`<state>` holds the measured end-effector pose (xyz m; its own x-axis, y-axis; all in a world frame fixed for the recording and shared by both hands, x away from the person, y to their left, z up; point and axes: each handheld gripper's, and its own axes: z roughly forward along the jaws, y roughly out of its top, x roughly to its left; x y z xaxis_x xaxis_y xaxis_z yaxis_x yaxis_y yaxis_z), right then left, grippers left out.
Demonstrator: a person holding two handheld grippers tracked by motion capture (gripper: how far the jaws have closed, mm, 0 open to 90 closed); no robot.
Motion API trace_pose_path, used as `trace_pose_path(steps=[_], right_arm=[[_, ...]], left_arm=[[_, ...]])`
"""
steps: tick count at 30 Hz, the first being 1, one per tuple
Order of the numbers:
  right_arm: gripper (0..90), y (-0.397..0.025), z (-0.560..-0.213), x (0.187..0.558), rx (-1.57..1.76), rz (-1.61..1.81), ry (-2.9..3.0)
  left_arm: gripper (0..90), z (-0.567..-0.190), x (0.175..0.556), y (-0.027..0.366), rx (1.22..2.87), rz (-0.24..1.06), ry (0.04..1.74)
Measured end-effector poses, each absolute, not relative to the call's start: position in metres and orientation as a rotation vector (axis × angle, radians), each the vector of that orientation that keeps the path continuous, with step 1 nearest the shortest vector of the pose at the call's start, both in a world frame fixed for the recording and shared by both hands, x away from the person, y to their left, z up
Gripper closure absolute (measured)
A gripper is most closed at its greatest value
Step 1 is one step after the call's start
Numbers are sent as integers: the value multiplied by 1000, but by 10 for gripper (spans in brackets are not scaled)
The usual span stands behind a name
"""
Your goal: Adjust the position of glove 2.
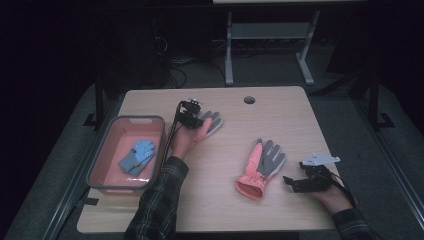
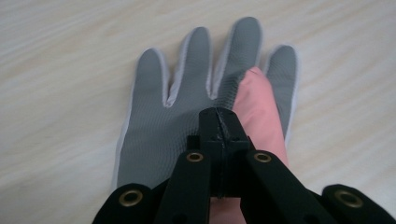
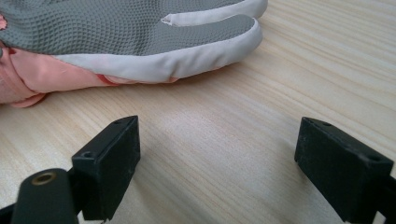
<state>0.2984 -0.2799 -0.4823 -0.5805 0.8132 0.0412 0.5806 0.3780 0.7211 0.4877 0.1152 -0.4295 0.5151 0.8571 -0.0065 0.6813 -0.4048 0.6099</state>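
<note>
A: Left gripper [image 2: 219, 122]: jaws are seen pressed together over the far glove [image 2: 187, 107], at the palm beside the pink thumb. Whether fabric is pinched cannot be told.

B: Right gripper [image 3: 217, 158]: jaws are spread above bare table [image 3: 224, 107]. The near glove [image 1: 261, 169] is found mid-table, just beside it, palm up.

A: Blue gloves [image 1: 137, 156] are noted in the pink bin [image 1: 95, 160].

A pale wood-grain surface [image 1: 280, 107] with rounded corners and a round cable hole [image 1: 249, 99] stands on grey carpet floor [image 1: 395, 165] in a dim room, with the white metal legs of another desk [image 1: 270, 31] behind it and dark cables [image 1: 185, 62] trailing nearby.
</note>
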Motion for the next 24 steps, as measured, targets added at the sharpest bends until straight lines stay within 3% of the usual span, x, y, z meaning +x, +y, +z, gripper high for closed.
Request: trace_pose_path(steps=[16, 24], right_arm=[[141, -280, -482, 298, 1221, 1018, 2322], [141, -280, -482, 298, 1221, 1019, 2322]], left_arm=[[898, -431, 450, 70, 2218, 282, 1069], [897, -415, 456, 97, 2229, 383, 1109]])
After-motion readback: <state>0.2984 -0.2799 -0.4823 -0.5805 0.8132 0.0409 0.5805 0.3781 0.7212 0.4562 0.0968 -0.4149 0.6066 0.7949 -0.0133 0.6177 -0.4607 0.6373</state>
